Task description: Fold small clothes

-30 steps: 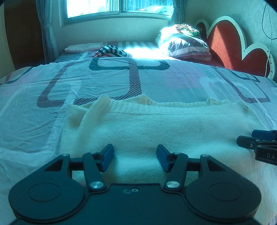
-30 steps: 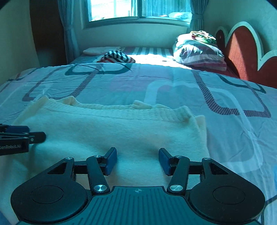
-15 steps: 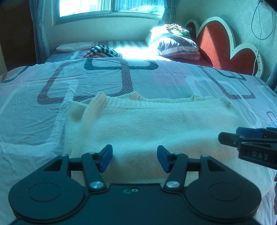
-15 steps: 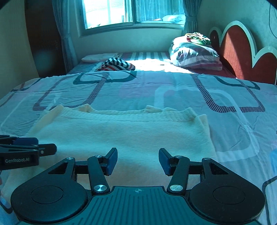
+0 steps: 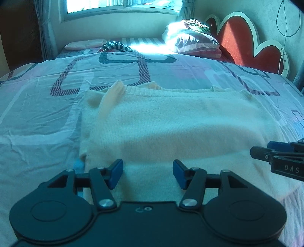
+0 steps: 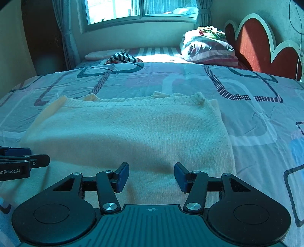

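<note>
Left wrist view
Fingers: left gripper has its blue pads spread wide, with nothing between them.
Contact: cannot tell whether the pads touch the fabric below; they sit over the near part of the garment.
Garment: cream knit sweater lies flat on the bedsheet, directly ahead of the fingers and running away from them toward the far hem.
Sweater left edge: a folded-in sleeve or flap shows along the left side, slightly blurred.
Other tool: right gripper enters from the right edge, its tip over the sweater's right portion, near the left gripper's fingers but apart from them.
Background: pillow pile by the red headboard; striped cloth at the far end of the bed.

Right wrist view
Fingers: right gripper also holds its blue pads far apart, gripping nothing.
Garment: sweater spreads ahead of and under the fingers; its right edge falls just right of the right finger.
Other tool: left gripper comes in from the left edge, its tip over the sweater's left part; cannot tell from this view how it is set.
Background: window above the far end of the bed.
</note>
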Available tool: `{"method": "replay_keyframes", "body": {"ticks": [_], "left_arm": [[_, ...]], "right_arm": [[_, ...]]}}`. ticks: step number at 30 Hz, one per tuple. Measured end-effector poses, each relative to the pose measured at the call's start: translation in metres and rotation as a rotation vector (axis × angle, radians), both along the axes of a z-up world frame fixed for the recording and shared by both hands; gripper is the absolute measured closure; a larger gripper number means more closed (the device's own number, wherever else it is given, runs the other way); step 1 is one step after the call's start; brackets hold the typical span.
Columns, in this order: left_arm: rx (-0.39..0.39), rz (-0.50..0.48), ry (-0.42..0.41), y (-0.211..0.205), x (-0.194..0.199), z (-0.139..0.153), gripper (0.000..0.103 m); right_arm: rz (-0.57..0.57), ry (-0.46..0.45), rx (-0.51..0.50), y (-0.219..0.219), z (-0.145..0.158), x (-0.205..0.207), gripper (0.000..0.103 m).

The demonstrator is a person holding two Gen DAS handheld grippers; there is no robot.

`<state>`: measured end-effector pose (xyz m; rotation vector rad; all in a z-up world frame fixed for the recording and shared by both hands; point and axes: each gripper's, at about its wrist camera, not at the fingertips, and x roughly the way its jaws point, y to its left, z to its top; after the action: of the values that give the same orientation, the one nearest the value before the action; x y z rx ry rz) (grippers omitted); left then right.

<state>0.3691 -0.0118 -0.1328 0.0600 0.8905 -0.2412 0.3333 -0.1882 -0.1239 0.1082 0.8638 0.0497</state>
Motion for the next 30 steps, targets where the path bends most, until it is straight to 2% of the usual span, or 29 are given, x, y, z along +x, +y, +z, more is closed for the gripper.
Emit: {"method": "replay_keyframes", "body": {"ticks": [5,8,12,18,23,25,30], "left_arm": [[0.023,-0.007,0.026,0.003,-0.026,-0.010,0.046],[0.047,-0.010,0.006,0.004,-0.036,-0.013,0.045],[0.050,0.009,0.019,0.005,-0.037,-0.010,0.045],[0.066,0.029,0.030,0.002,-0.038,-0.010,0.044],[0.027,0.068,0.068,0.006,-0.038,-0.002,0.041],[0.009,0.082,0.080,0.009,-0.040,0.001,0.030],[-0.034,0.122,0.122,0.015,-0.048,0.005,0.030]], "right_arm": [[0.053,0.028,-0.042,0.009,-0.006,-0.022,0.050],[0.073,0.033,-0.082,0.008,-0.014,-0.032,0.050],[0.059,0.023,-0.056,0.003,-0.007,-0.040,0.050],[0.080,0.054,-0.089,0.005,-0.012,-0.042,0.050],[0.071,0.051,-0.044,0.001,-0.006,-0.043,0.050],[0.073,0.050,-0.034,0.002,-0.005,-0.044,0.050],[0.089,0.034,-0.025,0.005,0.001,-0.043,0.050]]}}
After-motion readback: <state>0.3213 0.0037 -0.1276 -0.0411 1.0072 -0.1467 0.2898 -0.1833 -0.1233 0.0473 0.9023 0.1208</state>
